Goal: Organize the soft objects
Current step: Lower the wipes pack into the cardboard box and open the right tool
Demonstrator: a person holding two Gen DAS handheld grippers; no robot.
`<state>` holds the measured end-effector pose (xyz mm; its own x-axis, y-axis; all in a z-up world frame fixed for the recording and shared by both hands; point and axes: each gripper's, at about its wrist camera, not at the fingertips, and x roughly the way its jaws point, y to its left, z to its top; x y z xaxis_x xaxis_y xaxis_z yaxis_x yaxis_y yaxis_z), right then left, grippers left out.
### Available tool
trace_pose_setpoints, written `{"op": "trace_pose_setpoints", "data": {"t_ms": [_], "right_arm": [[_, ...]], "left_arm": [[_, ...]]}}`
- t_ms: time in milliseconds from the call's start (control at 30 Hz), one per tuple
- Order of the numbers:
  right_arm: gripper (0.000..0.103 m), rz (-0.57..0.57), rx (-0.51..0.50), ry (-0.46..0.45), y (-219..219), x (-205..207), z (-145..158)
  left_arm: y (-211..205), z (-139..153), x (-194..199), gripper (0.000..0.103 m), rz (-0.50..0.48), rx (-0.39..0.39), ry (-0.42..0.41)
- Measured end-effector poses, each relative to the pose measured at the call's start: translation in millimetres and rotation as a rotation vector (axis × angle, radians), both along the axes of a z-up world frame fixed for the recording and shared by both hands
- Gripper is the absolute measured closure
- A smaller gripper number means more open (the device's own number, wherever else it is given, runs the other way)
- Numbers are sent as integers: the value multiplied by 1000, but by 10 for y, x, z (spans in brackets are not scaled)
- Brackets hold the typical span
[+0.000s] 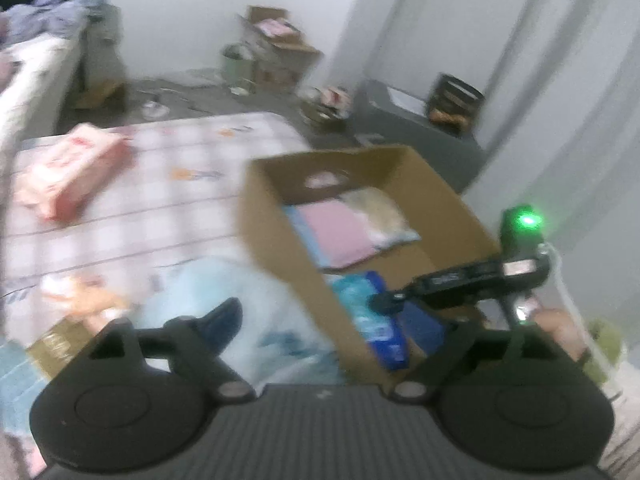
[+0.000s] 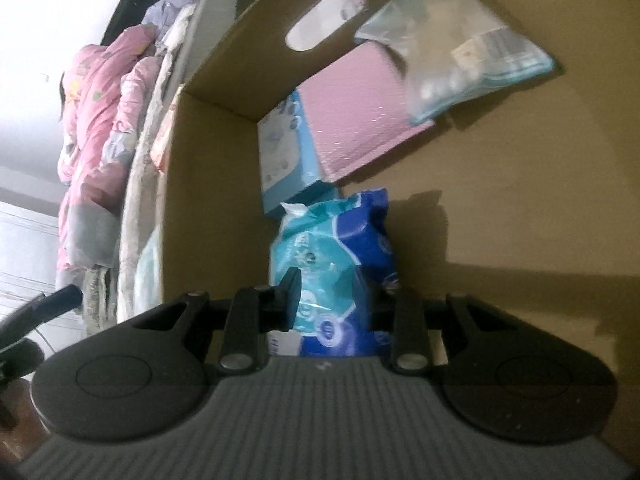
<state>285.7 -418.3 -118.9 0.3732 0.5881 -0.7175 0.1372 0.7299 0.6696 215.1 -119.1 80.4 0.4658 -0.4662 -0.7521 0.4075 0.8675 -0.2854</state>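
The right tool (image 2: 336, 300) pinches a crinkled blue-and-teal plastic pack (image 2: 340, 256) inside the brown cardboard box (image 2: 208, 184), ahead of it a pink-topped carton (image 2: 352, 120). The left tool (image 1: 320, 312), spread and holding nothing, alone shows a pink pack (image 1: 72, 168) on the checked bedcover (image 1: 172, 184).

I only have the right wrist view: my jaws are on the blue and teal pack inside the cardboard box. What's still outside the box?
Observer: A pink pack lies on the checked bedspread, left of the cardboard box.
Operator: Anything nearer?
Observer: A pale blue plastic bag lies against the box's outer wall, just ahead of the left gripper.
Operator: Is that gripper free?
Observer: Yes, its jaws stand wide open, gripping nothing.
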Motion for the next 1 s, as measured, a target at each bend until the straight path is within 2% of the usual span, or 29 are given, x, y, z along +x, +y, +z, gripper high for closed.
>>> {"op": "trace_pose_setpoints", "data": {"t_ms": [167,300,367,467,533,600,800,867,1000], "right_arm": [[75,10,-1,-18,201,55,54],[75,21,22,-16,325,53,59],[75,16,4,-29,335,22,134],[74,-23,-41,-96,216,-70,348],[65,-69,-98,-111,88,-150,449],[56,-102,-141,-75,0,-205,443],[56,-29,-182,117,108,-273,64],[52,-39,-148,131,144,-280,-33],[58,-74,-162,95,160,-260,26]], "left_arm": [[560,-115,-85,13,123,30,-16],[993,-198,-165,13,210,2,-2],[1201,-217,-221,13,242,-14,-3],[1431,-219,-328,13,277,-21,-27],[1560,-238,-404,12,293,-25,-45],[1664,-276,-490,12,302,-27,-56],[1900,-409,-723,11,330,-42,-62],[1956,-438,-801,11,347,-63,-67],[2046,-497,-906,11,363,-76,-66]]}}
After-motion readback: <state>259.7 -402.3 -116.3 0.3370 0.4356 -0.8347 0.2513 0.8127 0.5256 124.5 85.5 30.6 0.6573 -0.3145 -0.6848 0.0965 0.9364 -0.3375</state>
